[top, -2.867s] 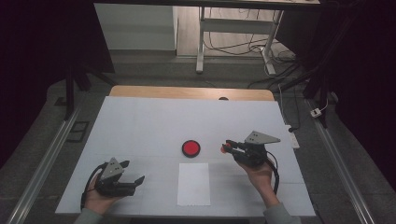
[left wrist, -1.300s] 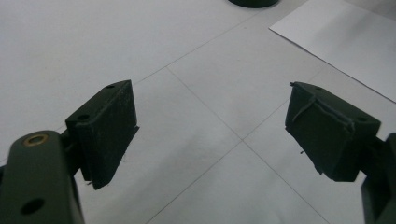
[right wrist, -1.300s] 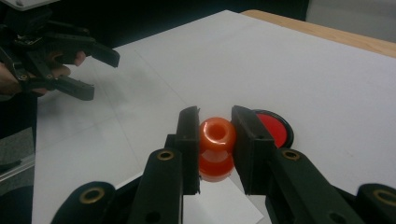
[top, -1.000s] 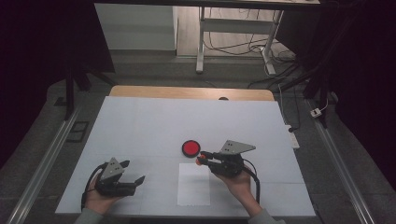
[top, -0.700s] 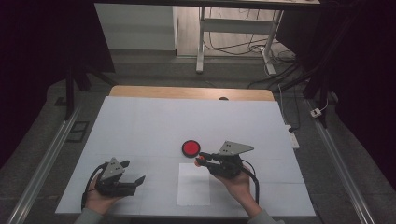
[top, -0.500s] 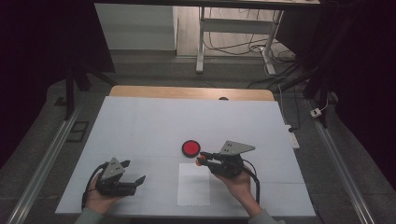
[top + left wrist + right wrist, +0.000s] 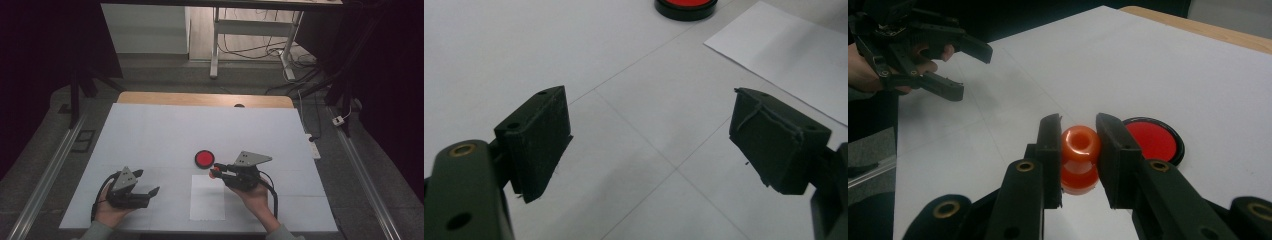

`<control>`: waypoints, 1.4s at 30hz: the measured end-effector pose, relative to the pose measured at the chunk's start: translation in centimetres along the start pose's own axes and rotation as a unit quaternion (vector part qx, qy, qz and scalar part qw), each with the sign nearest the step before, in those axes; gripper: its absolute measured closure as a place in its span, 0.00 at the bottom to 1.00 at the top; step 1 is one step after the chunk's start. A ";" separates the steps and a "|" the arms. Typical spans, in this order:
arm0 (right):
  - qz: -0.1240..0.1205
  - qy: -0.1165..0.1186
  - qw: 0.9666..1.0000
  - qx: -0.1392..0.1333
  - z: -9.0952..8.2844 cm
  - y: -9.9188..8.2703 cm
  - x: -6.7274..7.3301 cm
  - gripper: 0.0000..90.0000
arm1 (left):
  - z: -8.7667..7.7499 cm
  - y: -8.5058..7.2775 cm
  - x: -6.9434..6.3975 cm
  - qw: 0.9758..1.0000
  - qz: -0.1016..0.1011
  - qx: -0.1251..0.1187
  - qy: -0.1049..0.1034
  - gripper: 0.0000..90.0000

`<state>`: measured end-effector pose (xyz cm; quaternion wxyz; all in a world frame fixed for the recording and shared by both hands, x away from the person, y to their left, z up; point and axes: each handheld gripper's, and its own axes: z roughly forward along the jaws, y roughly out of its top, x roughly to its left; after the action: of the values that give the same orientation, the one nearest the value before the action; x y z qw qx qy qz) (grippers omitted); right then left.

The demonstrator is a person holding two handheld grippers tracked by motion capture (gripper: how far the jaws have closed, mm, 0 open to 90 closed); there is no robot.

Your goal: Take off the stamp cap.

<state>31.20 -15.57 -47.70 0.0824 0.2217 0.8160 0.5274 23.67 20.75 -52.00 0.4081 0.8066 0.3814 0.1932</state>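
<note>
The right gripper view shows the right gripper (image 7: 1079, 145) clenched on a glossy orange spool-shaped plastic piece (image 7: 1080, 142), beside a round red black-rimmed disc (image 7: 1153, 140) at centre right. In the high view the spool is a mere dot at centre frame, and a white paper sheet (image 7: 207, 202) lies below it. The left gripper (image 7: 649, 145) sits released over bare table.

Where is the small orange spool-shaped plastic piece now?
The small orange spool-shaped plastic piece sits clamped in the right gripper, just left of the round red pad in its black rim in the right gripper view.

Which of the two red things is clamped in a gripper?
The small orange-red spool, pinched between the right gripper jaws. The flat red disc with a black rim lies free on the table just beyond it.
</note>
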 end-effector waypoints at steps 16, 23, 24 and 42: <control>0.000 0.000 1.000 -0.001 0.0 0.0 0.1 0.80 | 2.1 2.9 -1.9 0.999 0.028 -0.007 -0.035 0.19; -0.001 0.001 1.000 -0.006 0.0 0.1 0.1 0.80 | 3.5 4.7 -3.2 0.997 0.042 -0.011 -0.056 0.19; -0.001 0.001 1.000 -0.006 0.0 0.1 0.1 0.80 | 3.5 4.7 -3.2 0.997 0.042 -0.011 -0.056 0.19; -0.005 0.000 1.000 -0.011 -0.2 0.4 0.2 0.80 | 5.6 6.8 -5.1 0.995 0.058 -0.011 -0.086 0.20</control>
<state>31.03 -15.55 -47.25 0.0873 0.2167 0.8112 0.5360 27.06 11.35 -49.83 0.4365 0.8365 0.2949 0.1508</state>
